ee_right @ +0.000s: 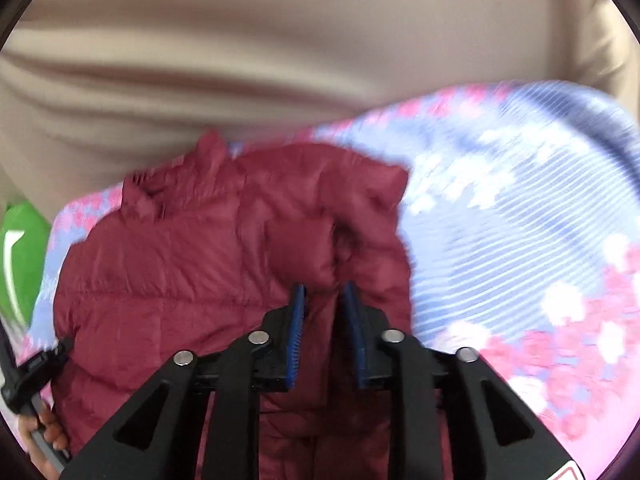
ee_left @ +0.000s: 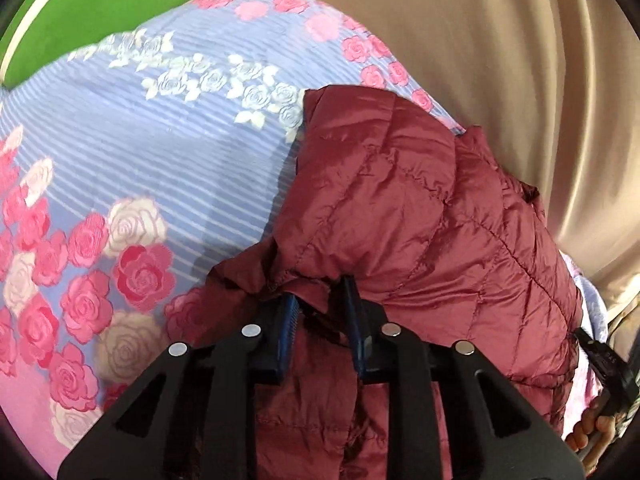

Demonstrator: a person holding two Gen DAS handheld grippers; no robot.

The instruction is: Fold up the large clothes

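A dark red quilted jacket [ee_left: 420, 216] lies bunched on a flowered bedsheet [ee_left: 140, 152] beside a beige curtain [ee_left: 520, 60]. The left gripper [ee_left: 320, 296] is clamped on a fold of the jacket's edge. The right gripper [ee_right: 322, 296] has its jaws slightly apart over the jacket, pinching nothing.

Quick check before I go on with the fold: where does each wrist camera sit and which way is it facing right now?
Left wrist: on the left gripper, angled down over the maroon quilted puffer jacket on the floral blue-and-pink bedsheet; fabric bunched between its pads; the other hand at lower right.
Right wrist: on the right gripper, angled down at the jacket; blurred; a hand at lower left.
Shared: jacket, bedsheet, beige curtain.
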